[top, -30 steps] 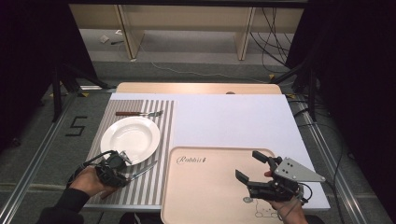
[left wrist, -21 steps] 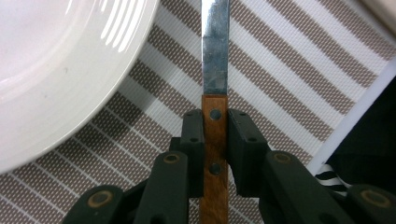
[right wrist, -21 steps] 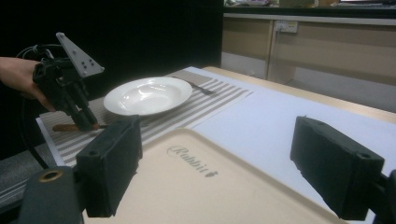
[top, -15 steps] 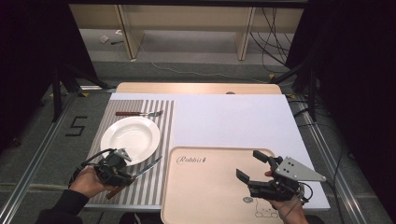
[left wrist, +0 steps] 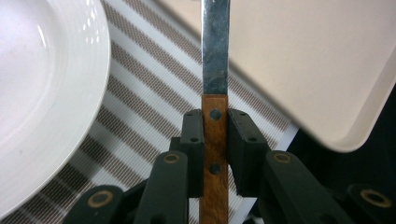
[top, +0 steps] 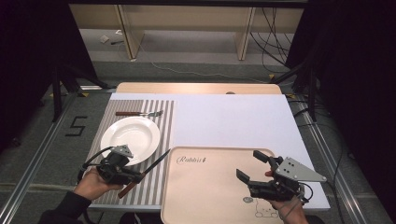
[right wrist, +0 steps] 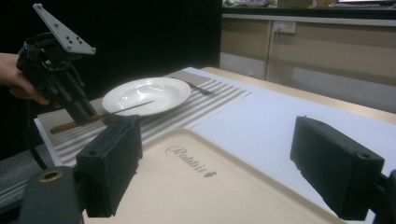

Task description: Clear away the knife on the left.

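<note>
Gripping a wooden-handled knife, left tool clamped; right tool agape, empty, above tray.

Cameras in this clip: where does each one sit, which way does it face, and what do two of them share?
High view: above the person's side, looking forward and down on the table; both hands, the left gripper and the right gripper show.
Left gripper view: rides the left gripper, looking along jaws shut on the knife, beside the plate.
Right gripper view: rides the right gripper, looking between open jaws across the tray.
Shared: plate and tray appear in all three.
</note>
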Motion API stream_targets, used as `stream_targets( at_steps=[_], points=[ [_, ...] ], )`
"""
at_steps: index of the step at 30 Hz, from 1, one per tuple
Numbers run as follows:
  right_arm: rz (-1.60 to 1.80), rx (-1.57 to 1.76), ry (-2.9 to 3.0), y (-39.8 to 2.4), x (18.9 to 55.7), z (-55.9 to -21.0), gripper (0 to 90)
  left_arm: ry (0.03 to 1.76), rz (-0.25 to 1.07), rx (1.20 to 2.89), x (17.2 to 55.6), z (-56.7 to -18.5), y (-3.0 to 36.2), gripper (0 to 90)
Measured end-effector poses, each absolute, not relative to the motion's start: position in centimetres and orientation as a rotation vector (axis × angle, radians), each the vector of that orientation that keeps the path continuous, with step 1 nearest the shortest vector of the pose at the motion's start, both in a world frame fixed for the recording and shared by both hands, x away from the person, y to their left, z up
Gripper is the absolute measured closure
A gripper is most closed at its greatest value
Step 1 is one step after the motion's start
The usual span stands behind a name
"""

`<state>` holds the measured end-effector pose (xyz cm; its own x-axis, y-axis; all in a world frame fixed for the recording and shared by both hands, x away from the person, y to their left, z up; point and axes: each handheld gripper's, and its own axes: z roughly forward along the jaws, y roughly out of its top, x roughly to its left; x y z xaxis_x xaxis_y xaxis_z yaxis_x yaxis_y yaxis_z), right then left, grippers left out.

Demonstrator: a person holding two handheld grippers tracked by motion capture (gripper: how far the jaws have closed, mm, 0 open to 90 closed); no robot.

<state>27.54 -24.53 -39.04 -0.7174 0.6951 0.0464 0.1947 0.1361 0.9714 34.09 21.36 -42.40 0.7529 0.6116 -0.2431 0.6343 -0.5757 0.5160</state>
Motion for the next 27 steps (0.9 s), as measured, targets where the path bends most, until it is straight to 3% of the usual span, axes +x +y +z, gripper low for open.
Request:
stream_targets(
  at_steps=[27],
  points=[
    [1.604,0.853,2.007,-24.4,27.5,-39.1,17.7,0.946,-0.189,2.164,33.2,-42.1,15.6,77.1]
  ],
)
